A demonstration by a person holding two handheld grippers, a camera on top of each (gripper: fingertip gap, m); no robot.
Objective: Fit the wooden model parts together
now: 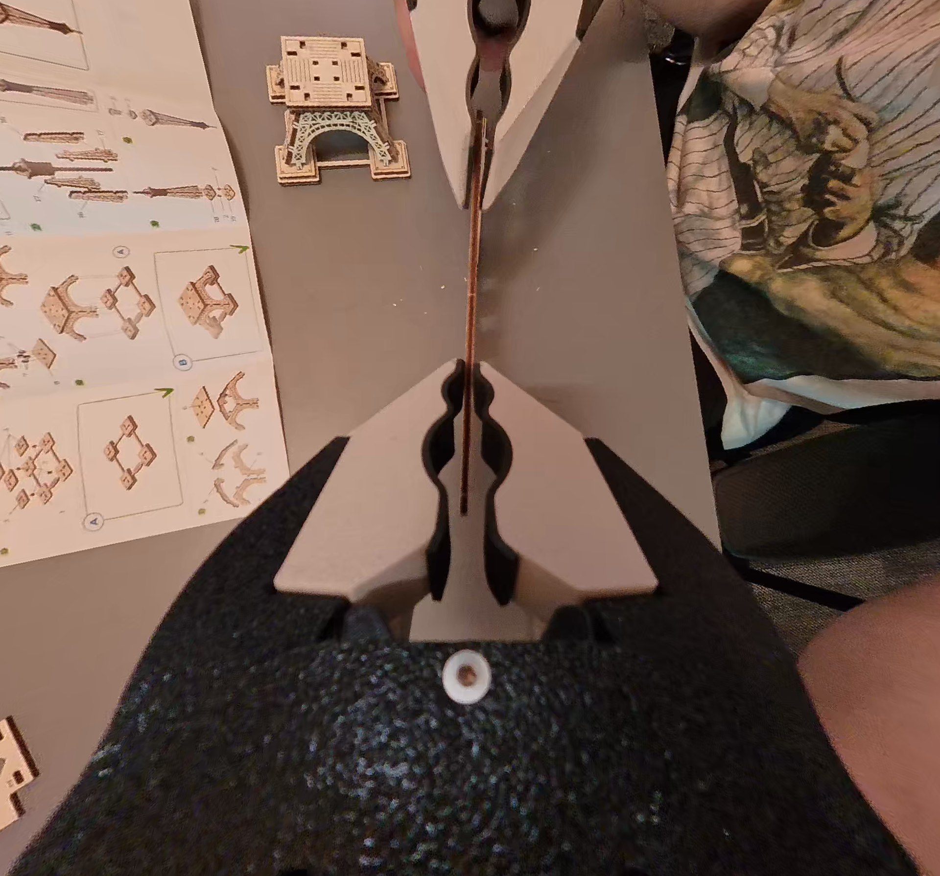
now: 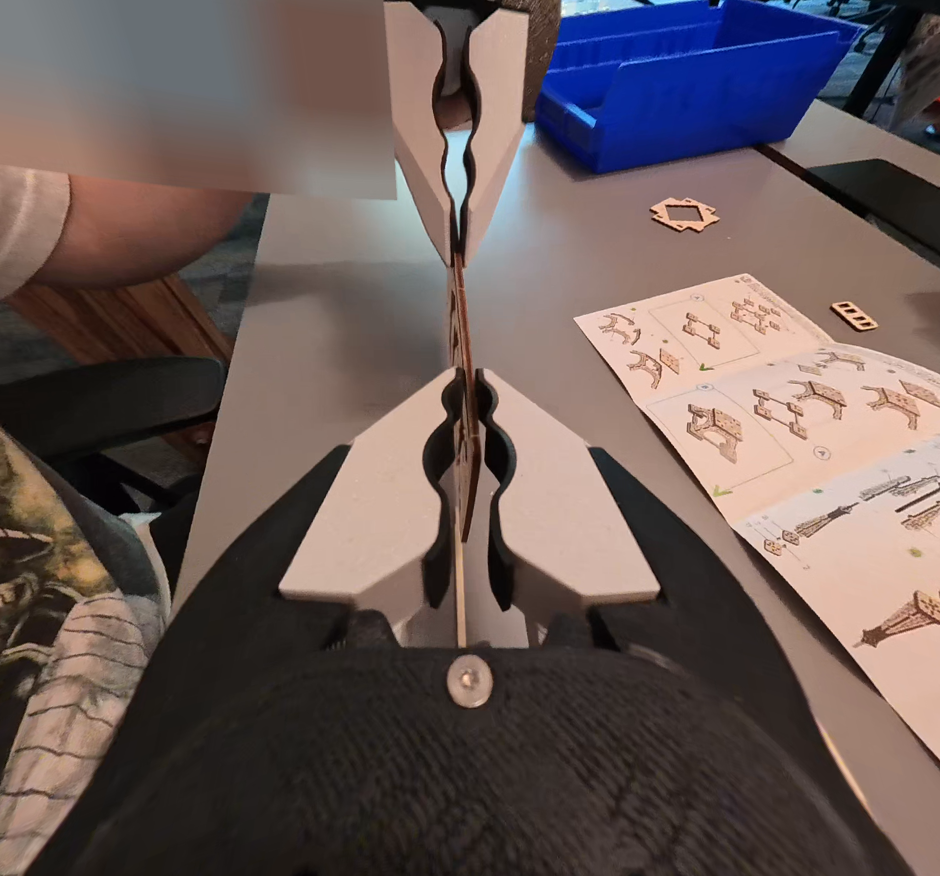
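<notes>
Both tools face each other tip to tip above the grey tabletop (image 1: 356, 262), sharing one thin wooden sheet (image 1: 473, 292) held on edge between them. The left tool (image 1: 467, 368) has its fingers closed onto the near end of the sheet, which runs back between the wavy black pads (image 1: 438, 445). Across from it, the right tool (image 1: 475, 201) pinches the far end, tips pressed together on the wood. From the right wrist view the same holds: the right tool (image 2: 467, 374) is clamped on the sheet (image 2: 460, 312), and the left tool (image 2: 458, 246) grips the opposite end.

On the tabletop to the left of the sheet stands the partly built tower base (image 1: 335, 109), well apart from both tools. An unfolded instruction sheet (image 1: 127, 292) lies beyond it. A square wooden frame piece (image 2: 684, 215) and a small ladder-like piece (image 2: 854, 316) lie loose near a blue bin (image 2: 686, 84).
</notes>
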